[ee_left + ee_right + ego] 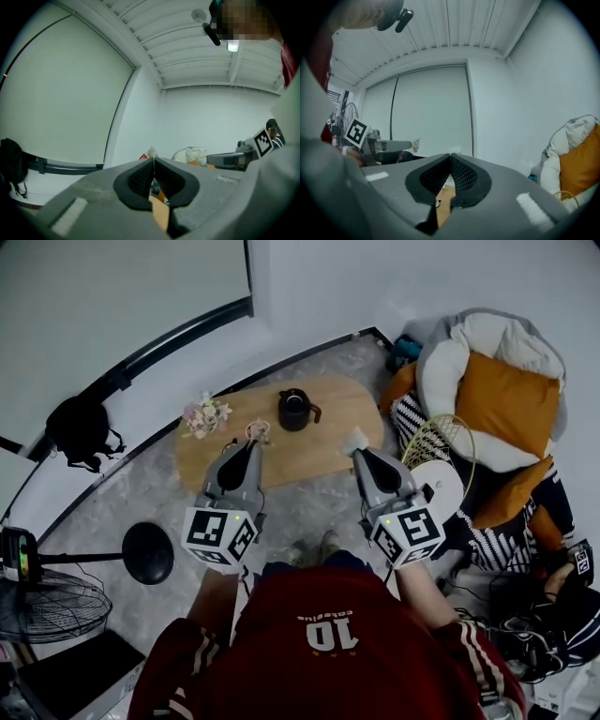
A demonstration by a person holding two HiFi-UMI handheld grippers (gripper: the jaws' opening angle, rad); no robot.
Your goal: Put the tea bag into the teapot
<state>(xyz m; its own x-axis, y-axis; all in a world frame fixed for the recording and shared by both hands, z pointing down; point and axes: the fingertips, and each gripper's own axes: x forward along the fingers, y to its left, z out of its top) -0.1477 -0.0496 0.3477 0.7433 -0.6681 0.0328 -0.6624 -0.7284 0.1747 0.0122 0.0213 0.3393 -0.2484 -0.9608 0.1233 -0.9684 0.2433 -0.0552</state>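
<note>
Head view: person stands over a low wooden tabletop (323, 454), one tool in each hand, both aimed down at it. Teapot (294, 409) is black and sits upright near the far edge of the tabletop, between the two tool tips and a bit beyond them. Flowers (206, 415) lie at the left end, not part of the task.

Left tool (255, 440) is pressed together on the tea bag (258, 429). The left gripper view confirms it: the pads are closed with a thin pale sliver caught between them, and the bag's top plus a red tag poke out past the tips. The bag is in the air at the tool tip, just left of the teapot and not touching it.

Right tool (357, 448) is also pressed together, right of the teapot. A small pale scrap (354, 438) shows at its tip. Can't tell what it is or whether it is actually pinched. The right gripper view shows the pads meeting with no clear gap.

Progress: the bag is picked up and brought near the pot, so the grasp part looks done. The bag is not in the teapot yet. Left to do, as I judge it: shift the bag right over the pot mouth, lower it and let go. Can't tell from here whether the pot has a lid on. The top looks dark with a small glint, so it is possibly open.
</note>
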